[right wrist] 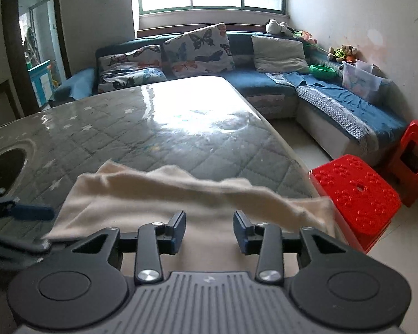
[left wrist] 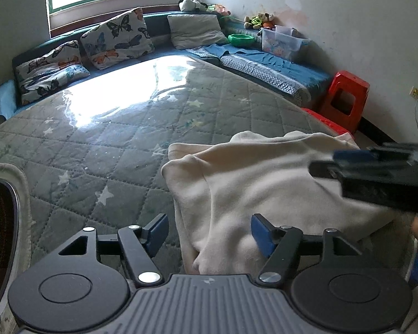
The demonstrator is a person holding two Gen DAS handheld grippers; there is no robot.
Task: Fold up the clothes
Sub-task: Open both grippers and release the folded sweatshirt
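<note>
Garment (left wrist: 264, 183) rumpled at near right tabletop (left wrist: 125, 139) edge | my left gripper (left wrist: 209, 236), right gripper (right wrist: 209, 231) both gaping, empty, poised over cloth, I judge, for pinching.

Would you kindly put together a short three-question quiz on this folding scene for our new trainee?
1. True or false: the left tongs are shut on the cream cloth.
2. Multiple choice: where does the cloth lie? A) on the sofa B) on the quilted table near its edge C) on the red stool
3. Fill in: the pillows with a ______ print lean on the sofa back.

Key:
1. False. Both the left and right tongs stand open, over the cloth.
2. B
3. butterfly
</note>
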